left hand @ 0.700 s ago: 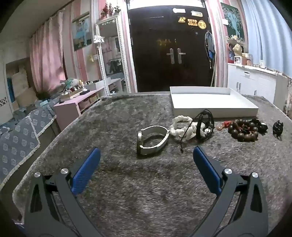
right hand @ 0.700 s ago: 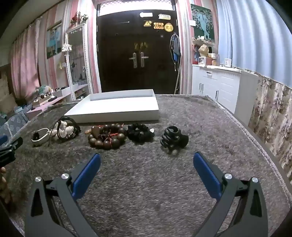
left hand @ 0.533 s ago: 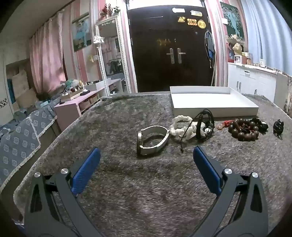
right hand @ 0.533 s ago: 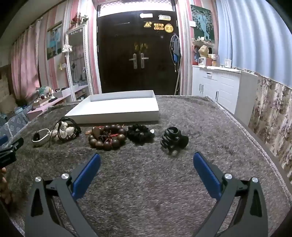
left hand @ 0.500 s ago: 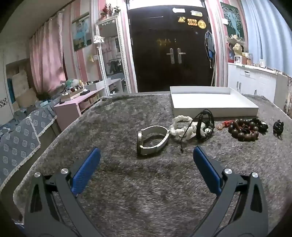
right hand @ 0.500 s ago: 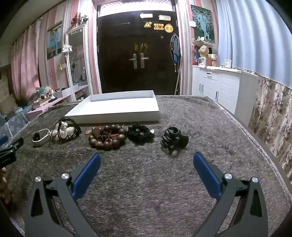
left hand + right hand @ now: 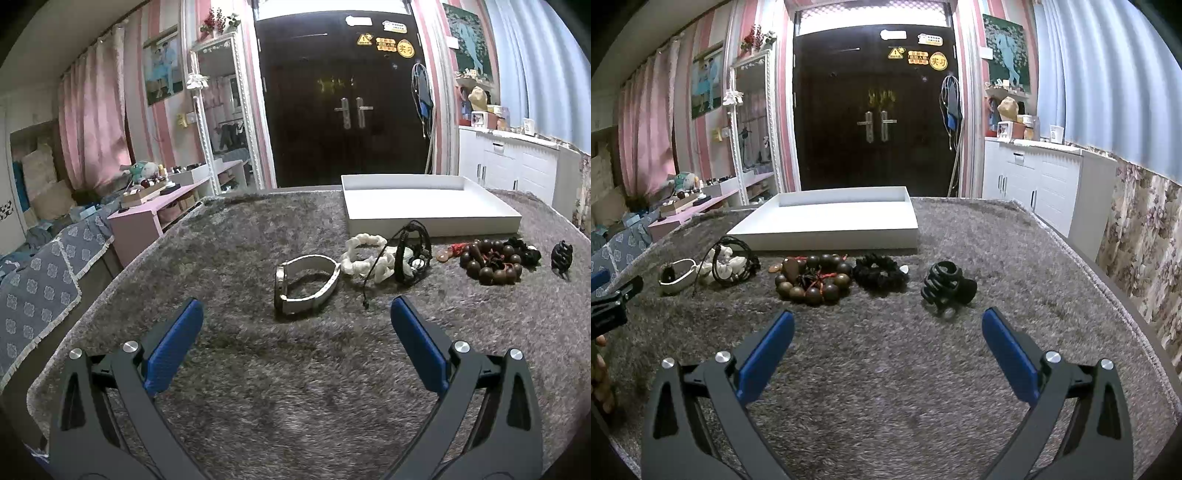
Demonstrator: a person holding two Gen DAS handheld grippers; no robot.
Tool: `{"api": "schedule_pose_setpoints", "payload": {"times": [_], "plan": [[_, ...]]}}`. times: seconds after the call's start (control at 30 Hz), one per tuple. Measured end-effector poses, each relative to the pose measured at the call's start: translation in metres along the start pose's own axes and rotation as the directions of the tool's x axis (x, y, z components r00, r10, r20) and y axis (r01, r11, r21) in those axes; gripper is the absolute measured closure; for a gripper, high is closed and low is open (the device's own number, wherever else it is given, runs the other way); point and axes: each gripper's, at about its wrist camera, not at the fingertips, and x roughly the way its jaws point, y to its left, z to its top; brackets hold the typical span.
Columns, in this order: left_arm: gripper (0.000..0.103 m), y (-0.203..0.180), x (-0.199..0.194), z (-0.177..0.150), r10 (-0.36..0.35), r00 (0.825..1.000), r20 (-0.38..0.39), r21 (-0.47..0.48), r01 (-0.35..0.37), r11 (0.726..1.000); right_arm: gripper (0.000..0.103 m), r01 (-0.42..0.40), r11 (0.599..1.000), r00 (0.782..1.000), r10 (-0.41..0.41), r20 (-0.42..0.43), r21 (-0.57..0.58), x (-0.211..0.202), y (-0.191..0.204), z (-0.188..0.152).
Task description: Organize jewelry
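Nothing has shifted since earlier frames: left tool [image 7: 295, 321] and right tool [image 7: 888, 328] both released, hovering over grey worktop [image 7: 997, 258]. Watch [image 7: 306, 282] at 12 o'clock of left tool, wooden beads [image 7: 812, 278] at 11 of right; white tray [image 7: 827, 221] behind, empty. Sorting not yet begun

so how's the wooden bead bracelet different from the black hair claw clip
The wooden bead bracelet is a ring of round brown beads with red cord at its centre; the black hair claw clip is one solid black piece with curved teeth. The bracelet lies flat and spreads wider, while the clip stands taller and more compact. The bracelet sits mid-row; the clip is at the right end. Both rest on the grey rug, outside the white tray.
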Motion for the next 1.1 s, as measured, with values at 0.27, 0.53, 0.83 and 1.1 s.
{"api": "schedule_pose_setpoints", "payload": {"times": [0.27, 0.53, 0.83, 1.1], "plan": [[0.003, -0.0034, 0.0005, -0.0075, -0.015, 1.000, 0.001, 0.003, 0.015, 1.000, 0.002, 0.005, 1.000, 1.000, -0.005, 0.006, 0.003, -0.0014, 0.0006, -0.0007], [0.003, 0.0004, 0.0036, -0.0078, -0.052, 0.998, -0.018, -0.012, 0.052, 0.999, 0.002, 0.006, 1.000, 1.000, -0.006, 0.006, 0.001, -0.0014, 0.0010, -0.0010], [0.003, -0.0038, 0.0041, -0.0079, -0.058, 0.998, -0.028, 0.000, 0.058, 0.998, 0.002, 0.012, 1.000, 1.000, -0.012, 0.014, 0.006, -0.0040, -0.0012, -0.0005], [0.003, -0.0029, 0.0054, -0.0076, -0.060, 0.998, -0.037, -0.010, 0.059, 0.998, 0.002, 0.013, 1.000, 1.000, -0.013, -0.002, 0.005, 0.0000, -0.0018, 0.0009]]}}
